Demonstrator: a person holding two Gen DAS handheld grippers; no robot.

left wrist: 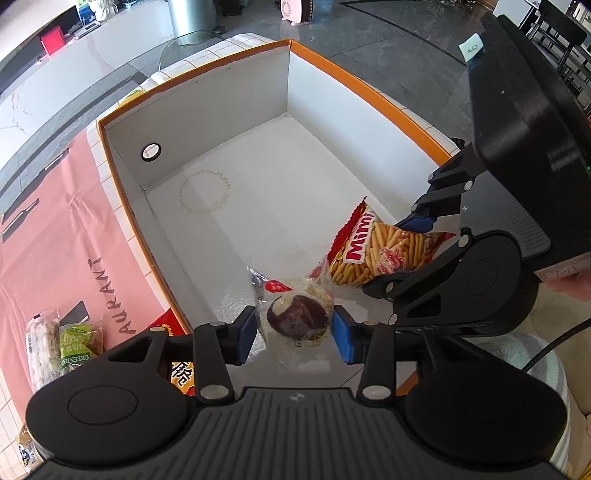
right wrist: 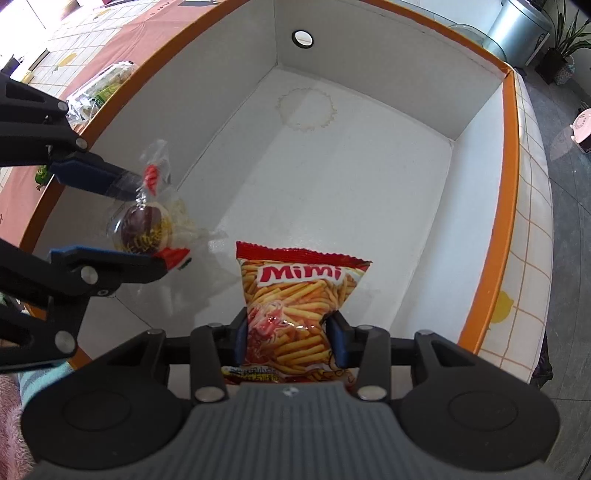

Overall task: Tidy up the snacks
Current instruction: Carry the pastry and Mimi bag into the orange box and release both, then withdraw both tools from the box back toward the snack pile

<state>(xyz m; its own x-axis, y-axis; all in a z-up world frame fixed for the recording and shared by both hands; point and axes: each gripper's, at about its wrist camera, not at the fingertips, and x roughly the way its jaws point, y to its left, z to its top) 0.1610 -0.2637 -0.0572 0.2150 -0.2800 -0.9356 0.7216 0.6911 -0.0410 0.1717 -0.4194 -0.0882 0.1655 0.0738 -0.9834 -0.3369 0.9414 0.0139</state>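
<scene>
Box (left wrist: pixel 207 107): large open cardboard carton, orange outside, white inside, on a white-tiled table with a pink cloth (left wrist: pixel 55 221); round finger hole in one end wall, faint ring stain (right wrist: pixel 306 109) on the floor. Both grippers are inside the carton mouth, pointing down at its near end. Left gripper (left wrist: pixel 294 326): blue pads sit either side of a clear plastic wrapper holding a round dark-brown pastry (left wrist: pixel 297 317); in the left wrist view the right pad looks just at the wrapper edge and the left pad close beside it, so the jaws are partly spread, and I cannot tell whether they clamp it or merely flank it. Right gripper (right wrist: pixel 288 339): pads bracket the lower half of a red Mimi bag of stick-shaped fries snack (right wrist: pixel 299 295); the foil bulges between them and touches both pads, so it looks pinched, jaws part-way apart. Bag stands upright, top edge up, over the white floor near the carton's near wall. Pastry sits just left of the bag, close but apart. Outside the carton, on the pink cloth by its long wall: a clear pack of pale nuts or biscuits (left wrist: pixel 42 347) and a green snack pack (left wrist: pixel 79 347) beside it, plus a red-and-yellow printed packet (left wrist: pixel 181 373) partly hidden under the left gripper. Grey floor and a white fan heater (left wrist: pixel 297 11) beyond the table.
</scene>
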